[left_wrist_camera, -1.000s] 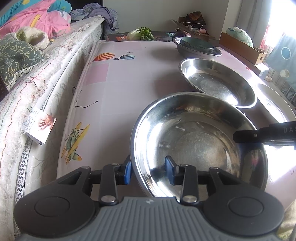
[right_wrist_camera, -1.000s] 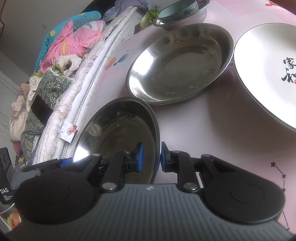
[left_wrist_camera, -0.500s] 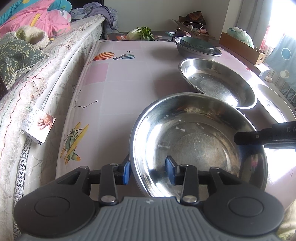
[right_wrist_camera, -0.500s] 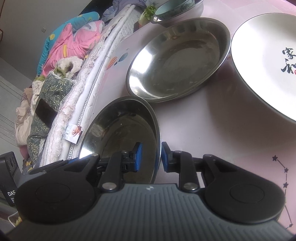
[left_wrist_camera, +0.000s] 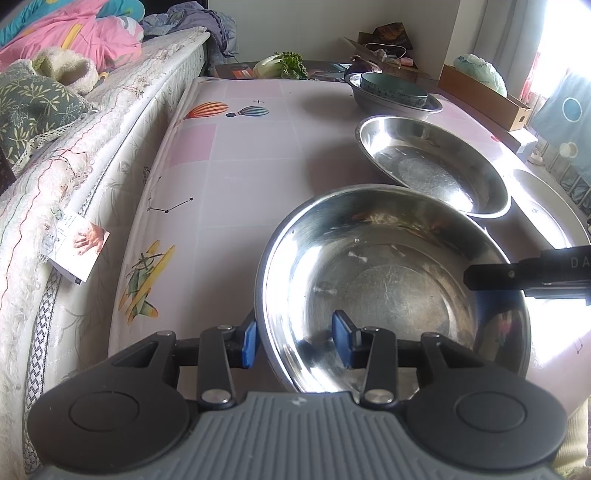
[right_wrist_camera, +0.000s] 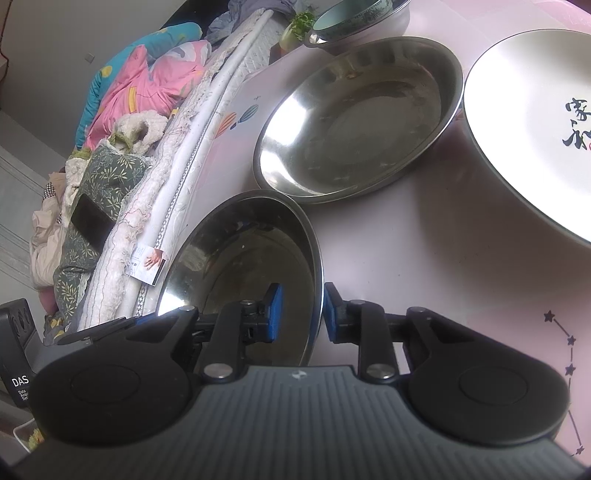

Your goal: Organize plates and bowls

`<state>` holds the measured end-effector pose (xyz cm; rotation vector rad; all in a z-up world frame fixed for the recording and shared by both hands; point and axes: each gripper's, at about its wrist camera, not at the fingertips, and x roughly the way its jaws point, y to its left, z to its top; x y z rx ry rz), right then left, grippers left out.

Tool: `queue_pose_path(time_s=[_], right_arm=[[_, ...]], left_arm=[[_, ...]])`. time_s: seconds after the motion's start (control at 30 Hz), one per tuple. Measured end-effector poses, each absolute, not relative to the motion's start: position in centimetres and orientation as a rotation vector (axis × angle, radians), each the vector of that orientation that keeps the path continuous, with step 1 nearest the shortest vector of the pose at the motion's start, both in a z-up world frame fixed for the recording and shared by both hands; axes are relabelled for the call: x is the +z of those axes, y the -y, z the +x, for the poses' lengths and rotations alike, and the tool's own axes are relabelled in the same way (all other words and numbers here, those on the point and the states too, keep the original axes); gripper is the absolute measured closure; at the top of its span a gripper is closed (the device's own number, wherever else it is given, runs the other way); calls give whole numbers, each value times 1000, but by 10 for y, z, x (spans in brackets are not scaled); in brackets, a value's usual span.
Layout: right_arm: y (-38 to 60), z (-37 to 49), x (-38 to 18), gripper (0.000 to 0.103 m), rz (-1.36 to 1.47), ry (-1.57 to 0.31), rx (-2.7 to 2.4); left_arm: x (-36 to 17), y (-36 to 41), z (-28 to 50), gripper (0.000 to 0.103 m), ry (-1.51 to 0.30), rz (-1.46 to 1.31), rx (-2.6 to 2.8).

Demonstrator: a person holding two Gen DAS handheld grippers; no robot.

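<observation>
Blue pads (left_wrist_camera: 248, 344) of the left gripper (left_wrist_camera: 295, 341) are shown straddling the near rim of the near steel bowl (left_wrist_camera: 391, 288), one pad outside the wall and one inside; a clear gap is visible on the inner side, so the fingers are judged parted rather than clamped. The right gripper (right_wrist_camera: 300, 312) is likewise set astride the opposite rim of the same bowl (right_wrist_camera: 243, 266), with its pads (right_wrist_camera: 274, 312) spread and a narrow gap seen on each side of the rim. In the left wrist view, a finger of the right gripper is seen reaching in over the bowl's right edge.

The near steel bowl is shown close to the front edge of the pink table (left_wrist_camera: 236, 155), just beside the second steel bowl (left_wrist_camera: 432, 164), whose rim it appears almost to touch. The white plate (right_wrist_camera: 532, 122), marked with black characters, lies to the right of both. Farther back, a green bowl (left_wrist_camera: 393, 88) is nested in a small steel basin (left_wrist_camera: 432, 107). A bed (left_wrist_camera: 110, 122) heaped with bedding (left_wrist_camera: 74, 29) runs along the table's left side.

The step in hand is judged to be the two-handed grasp of the near bowl. Both pairs of fingers would next need to be closed on the rim and the bowl lifted level, presumably for stacking in the second bowl
</observation>
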<state>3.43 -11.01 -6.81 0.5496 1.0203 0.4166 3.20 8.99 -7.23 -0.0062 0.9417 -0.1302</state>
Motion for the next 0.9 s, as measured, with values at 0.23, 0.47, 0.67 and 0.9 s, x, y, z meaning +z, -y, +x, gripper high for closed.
queue_pose_path(time_s=[0.23,0.47,0.67,0.9], right_arm=[[110,34,-68,79,549,-1020,416],[110,34,-66,79,531,-1013,413],[109,35,-64,79,523,-1005,414],[109,35,-61,79,510,-996,415]], left_arm=[[-72,-90,32,61,-941,-9,-128],[-71,-89,30,61,-935,-12,-127],[-71,-89,29,61,-934,-15,-127],[-70,-88,28,61,-933,-15,-127]])
